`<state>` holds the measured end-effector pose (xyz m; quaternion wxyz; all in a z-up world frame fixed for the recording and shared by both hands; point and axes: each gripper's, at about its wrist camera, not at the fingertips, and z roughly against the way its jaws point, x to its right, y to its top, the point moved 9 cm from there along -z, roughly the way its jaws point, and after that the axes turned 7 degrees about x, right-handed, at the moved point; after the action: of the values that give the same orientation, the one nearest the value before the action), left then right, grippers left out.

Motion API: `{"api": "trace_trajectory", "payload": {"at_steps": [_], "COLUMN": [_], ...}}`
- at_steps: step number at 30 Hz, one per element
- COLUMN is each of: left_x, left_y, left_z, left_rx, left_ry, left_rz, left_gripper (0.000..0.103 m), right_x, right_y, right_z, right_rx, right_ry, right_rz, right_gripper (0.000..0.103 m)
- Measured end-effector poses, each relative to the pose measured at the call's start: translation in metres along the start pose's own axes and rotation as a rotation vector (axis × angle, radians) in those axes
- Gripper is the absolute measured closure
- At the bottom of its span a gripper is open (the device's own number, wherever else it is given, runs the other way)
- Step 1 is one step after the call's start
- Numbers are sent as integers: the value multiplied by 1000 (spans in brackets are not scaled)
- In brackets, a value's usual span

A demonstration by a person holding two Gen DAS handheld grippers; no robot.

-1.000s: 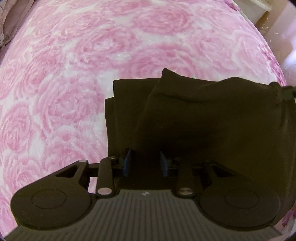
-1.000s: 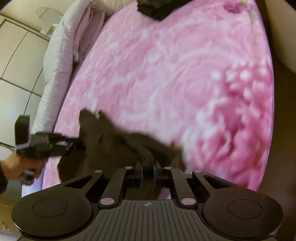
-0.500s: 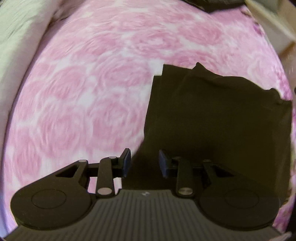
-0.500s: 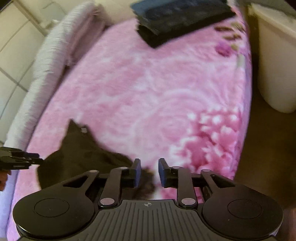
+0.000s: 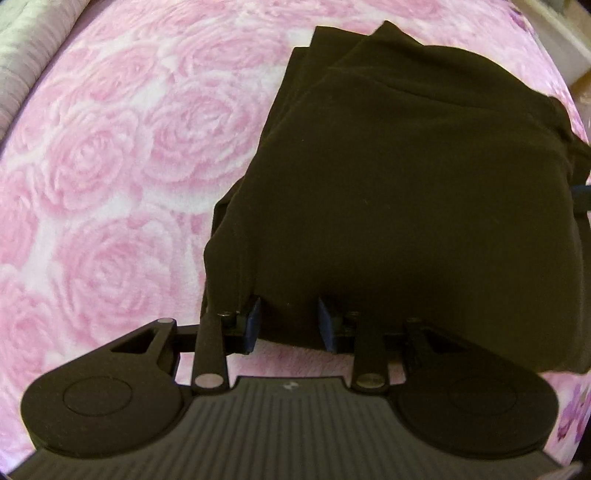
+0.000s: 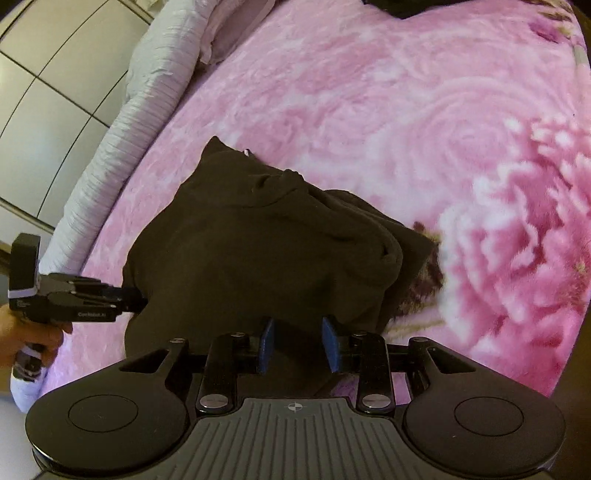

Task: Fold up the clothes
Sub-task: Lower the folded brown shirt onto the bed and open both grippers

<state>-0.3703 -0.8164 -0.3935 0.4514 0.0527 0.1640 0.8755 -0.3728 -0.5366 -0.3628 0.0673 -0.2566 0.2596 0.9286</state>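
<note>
A black garment (image 5: 406, 184), folded in layers, lies on the pink rose blanket (image 5: 110, 166). My left gripper (image 5: 290, 325) points steeply down at its near edge, and the thick fold fills the gap between the blue pads, which grip it. In the right wrist view the same garment (image 6: 240, 251) is a rumpled heap, and the left gripper (image 6: 135, 301), held by a hand (image 6: 33, 332), bites its left edge. My right gripper (image 6: 298, 345) hovers over the near side of the garment. Its jaws are opening, and the cloth lies below them, not pinched.
A pale quilted pillow (image 6: 122, 122) runs along the bed's left side, with white cupboard panels (image 6: 37, 74) behind it. A dark folded item (image 6: 399, 7) lies at the far end of the blanket. The bed edge and dark floor (image 6: 576, 332) are on the right.
My right gripper has gone from shut on the garment's corner to open, letting it go. My left gripper has moved across the blanket with the garment still between its pads.
</note>
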Motion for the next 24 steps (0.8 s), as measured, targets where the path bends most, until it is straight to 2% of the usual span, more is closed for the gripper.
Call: {"api": "trace_trajectory", "payload": {"at_steps": [1, 2, 4, 6, 8, 17, 23, 24], "left_x": [1, 2, 2, 3, 8, 42, 38, 37], "left_y": [0, 0, -2, -4, -7, -38, -71, -76], "left_z": [4, 9, 22, 35, 52, 134, 197, 206], "left_rx": [-9, -17, -28, -25, 2, 161, 300, 325], "left_ry": [12, 28, 44, 43, 29, -52, -85, -89], "left_rz": [-19, -34, -7, 35, 75, 140, 255, 274], "left_gripper": [74, 74, 74, 73, 70, 63, 58, 52], "right_x": [1, -2, -7, -16, -30, -98, -155, -162], "right_y": [0, 1, 3, 4, 6, -10, -22, -24], "right_z": [1, 4, 16, 28, 43, 86, 122, 126], "right_rx": [1, -8, -46, -69, -70, -90, -34, -25], "right_ry": [-3, -42, -173, -292, -366, -378, -391, -399], "right_rz": [6, 30, 105, 233, 332, 332, 380, 386], "right_gripper": [70, 70, 66, 50, 46, 42, 41, 41]}}
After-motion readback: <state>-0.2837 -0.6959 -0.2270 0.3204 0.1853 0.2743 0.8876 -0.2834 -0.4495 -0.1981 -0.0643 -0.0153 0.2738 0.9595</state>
